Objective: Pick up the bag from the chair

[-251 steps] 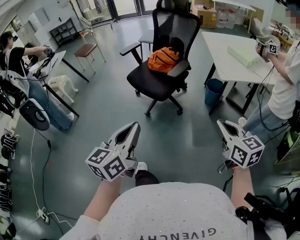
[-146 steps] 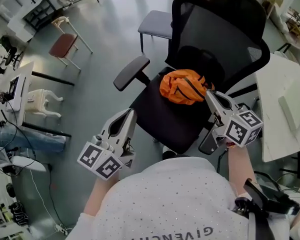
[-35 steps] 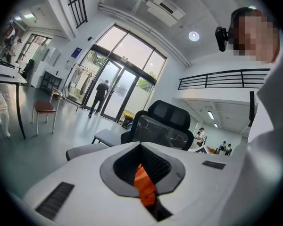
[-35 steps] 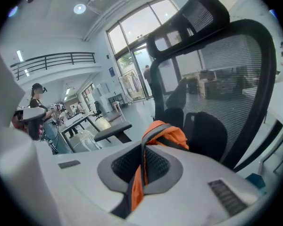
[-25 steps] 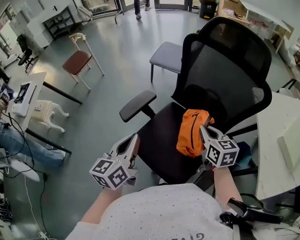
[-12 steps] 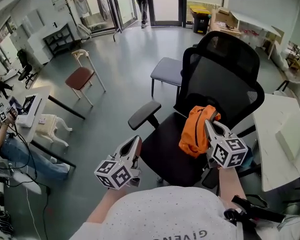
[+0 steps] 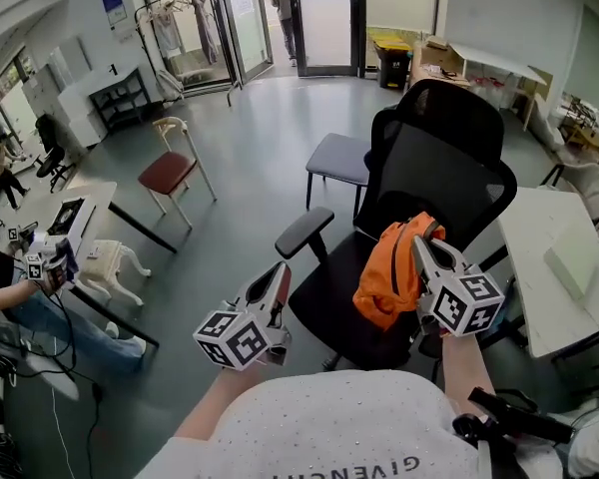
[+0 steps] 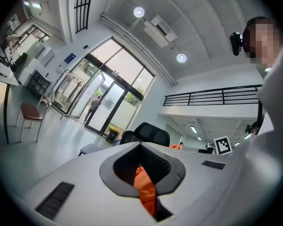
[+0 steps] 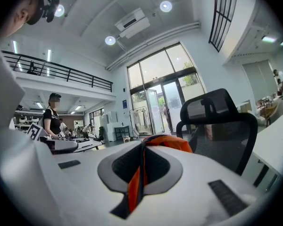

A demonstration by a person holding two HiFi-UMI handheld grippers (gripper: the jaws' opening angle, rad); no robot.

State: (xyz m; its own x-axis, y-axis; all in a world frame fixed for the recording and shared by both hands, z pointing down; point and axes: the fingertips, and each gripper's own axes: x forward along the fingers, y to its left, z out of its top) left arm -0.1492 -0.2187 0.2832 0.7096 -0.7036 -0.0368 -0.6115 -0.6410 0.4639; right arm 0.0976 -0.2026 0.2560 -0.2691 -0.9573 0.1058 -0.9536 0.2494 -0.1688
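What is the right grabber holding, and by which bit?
The right gripper holds the orange bag, pinched by a strap at its top; the bag hangs down beneath it.

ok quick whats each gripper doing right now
Left gripper: closed, away from the orange bag; an unidentifiable orange sliver shows between its jaws.
Right gripper: closed on the orange bag.

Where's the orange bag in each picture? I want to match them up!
Head view: orange bag right of centre, hanging from the right gripper in front of the black chair.
Left gripper view: tiny orange bit, right of centre, beside the chair.
Right gripper view: the bag at centre, bulging past the shut jaws.
Shared landmark: the black chair.
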